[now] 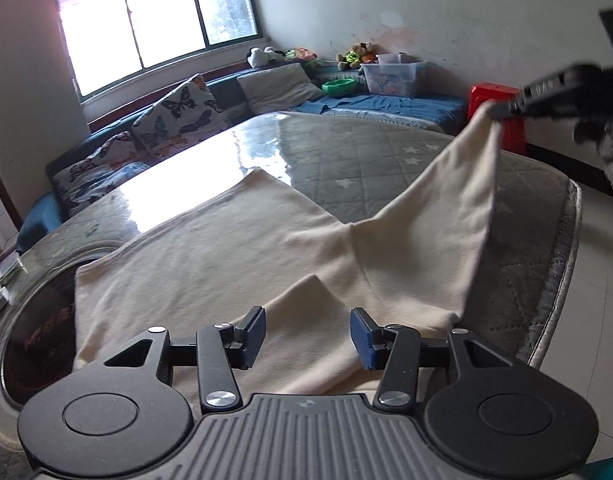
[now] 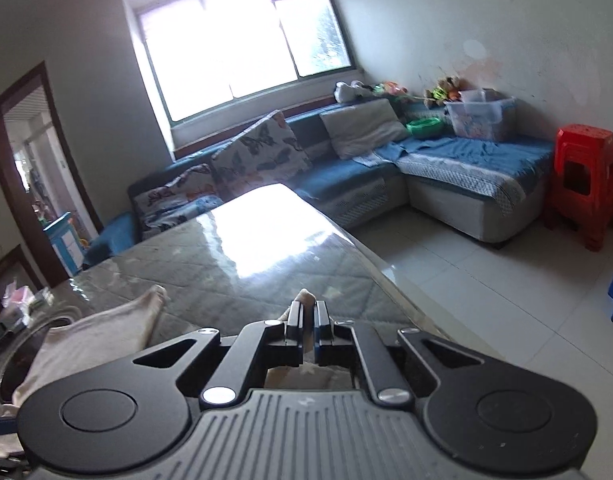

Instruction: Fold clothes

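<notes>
A cream garment (image 1: pixel 210 256) lies spread on the table with a grey quilted cover under glass (image 1: pixel 346 152). In the left wrist view my left gripper (image 1: pixel 308 336) hangs open just above the garment's near part, with cloth under its blue pads and nothing pinched. At the upper right my right gripper (image 1: pixel 502 110) holds one corner of the garment lifted off the table, so the cloth rises to it in a taut peak. In the right wrist view the right gripper (image 2: pixel 308 310) is shut on that cream cloth (image 2: pixel 306 295), whose tip pokes out past the fingertips.
A round dark inset (image 1: pixel 38 340) sits in the table at the left, partly under the garment. Behind the table runs a blue corner sofa (image 2: pixel 466 160) with cushions, toys and a clear box. A red plastic stool (image 2: pixel 584 180) and tiled floor (image 2: pixel 486 280) lie to the right.
</notes>
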Available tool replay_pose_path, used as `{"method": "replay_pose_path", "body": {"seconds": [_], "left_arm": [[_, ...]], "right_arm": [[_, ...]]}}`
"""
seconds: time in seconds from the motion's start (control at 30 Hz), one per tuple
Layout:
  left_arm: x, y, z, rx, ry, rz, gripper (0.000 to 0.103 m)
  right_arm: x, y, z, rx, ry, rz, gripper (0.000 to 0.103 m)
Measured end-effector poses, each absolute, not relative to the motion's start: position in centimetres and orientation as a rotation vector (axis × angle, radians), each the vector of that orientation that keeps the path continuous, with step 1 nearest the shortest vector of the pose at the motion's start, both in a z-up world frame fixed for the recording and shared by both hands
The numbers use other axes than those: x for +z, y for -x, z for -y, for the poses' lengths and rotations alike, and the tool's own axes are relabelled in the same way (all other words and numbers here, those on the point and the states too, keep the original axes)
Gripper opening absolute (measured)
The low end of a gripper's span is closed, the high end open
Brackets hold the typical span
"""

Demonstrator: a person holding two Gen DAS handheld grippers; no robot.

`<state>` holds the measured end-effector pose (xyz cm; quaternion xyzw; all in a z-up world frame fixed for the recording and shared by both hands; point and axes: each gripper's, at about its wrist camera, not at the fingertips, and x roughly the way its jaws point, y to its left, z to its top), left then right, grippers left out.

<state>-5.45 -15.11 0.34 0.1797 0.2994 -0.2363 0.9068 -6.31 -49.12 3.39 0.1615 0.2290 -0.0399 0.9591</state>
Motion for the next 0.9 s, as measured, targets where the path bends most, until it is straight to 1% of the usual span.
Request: {"method": "replay_pose_path", "body": {"seconds": [0.1, 0.23, 0.3, 0.5, 0.67, 0.9], "left_arm": [[-0.3, 5.2, 15.5, -0.494, -0.361, -0.622, 0.05], [0.4, 5.4, 14.6, -0.493, -0.321, -0.603, 0.051], [1.2, 5.8, 13.5, -0.474, -0.301, -0.578, 0.053], [3.1, 6.5, 7.8, -0.34, -0.227, -0.529, 0.053], [3.7, 7.1, 2.2, -0.203, -0.154, -0.514, 0.054], [3.0, 8.3, -2.7, -0.092, -0.089, -0.528, 0.054]], "right_arm": [[5.3, 6.6, 48.1, -0.019, -0.315, -0.435, 0.004], [8.2, 6.9, 46.0, 0.077, -0.291, -0.396, 0.004], [9.6, 6.9, 44.6, 0.134, -0.269, -0.382, 0.004], [12.6, 6.3, 38.6, 0.313, -0.176, -0.364, 0.004], [13.2, 5.3, 32.2, 0.467, -0.091, -0.397, 0.004], [10.5, 3.5, 23.2, 0.643, 0.011, -0.509, 0.004]]}}
